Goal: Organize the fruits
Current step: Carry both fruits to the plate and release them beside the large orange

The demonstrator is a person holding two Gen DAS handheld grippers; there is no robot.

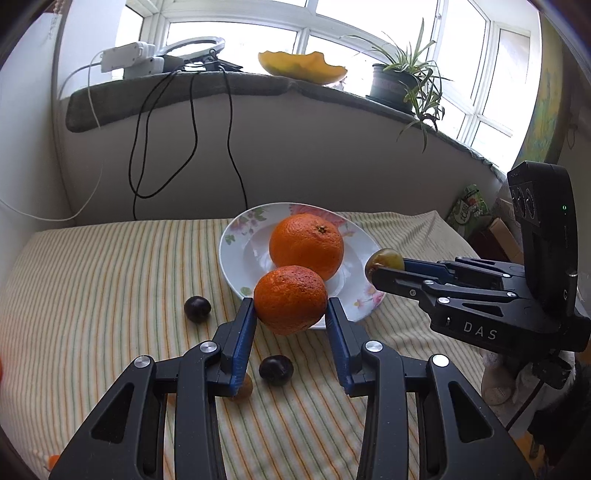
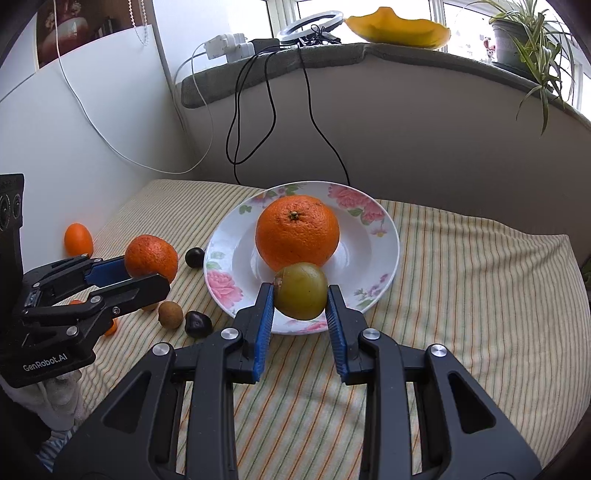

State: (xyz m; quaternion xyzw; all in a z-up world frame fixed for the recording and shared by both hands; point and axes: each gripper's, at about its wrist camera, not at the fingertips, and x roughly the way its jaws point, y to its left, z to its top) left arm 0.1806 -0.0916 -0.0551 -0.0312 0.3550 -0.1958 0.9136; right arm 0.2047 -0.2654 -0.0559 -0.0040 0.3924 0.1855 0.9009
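Currently, left gripper (image 1: 291, 308) clamped on a small orange (image 1: 290, 299), blue pads pressing both flanks, fruit held at frame centre over the near rim of the floral plate (image 1: 232, 236). Seen from the right wrist view as well: left gripper (image 2: 147, 275) at left edge, same small orange (image 2: 151, 258) between its jaws, left of the plate.

Right gripper (image 2: 300, 297) clenched on a green plum (image 2: 301, 291), fruit lifted over the near rim of the floral plate (image 2: 384, 236) at frame centre. From the left wrist view, right gripper (image 1: 380, 267) entering from the right edge, green plum (image 1: 384, 260) at its tip beside the plate's right rim.

Large orange (image 2: 297, 232) resting inside the plate, stem end up, just beyond the held plum.

Loose on the striped cloth (image 2: 461, 277) of the bench, left of plate: dark fruit (image 2: 194, 257) near the rim, second dark fruit (image 2: 197, 324) lower down, brown round fruit (image 2: 170, 314) beside it, kumquat (image 2: 78, 239) at far left, well apart.

Upper frame: windowsill (image 2: 332, 66) with yellow dish (image 2: 399, 27), ring light (image 2: 310, 24), power strip (image 2: 229, 44), trailing black cables (image 2: 269, 103), potted plant (image 2: 524, 33) at upper right.
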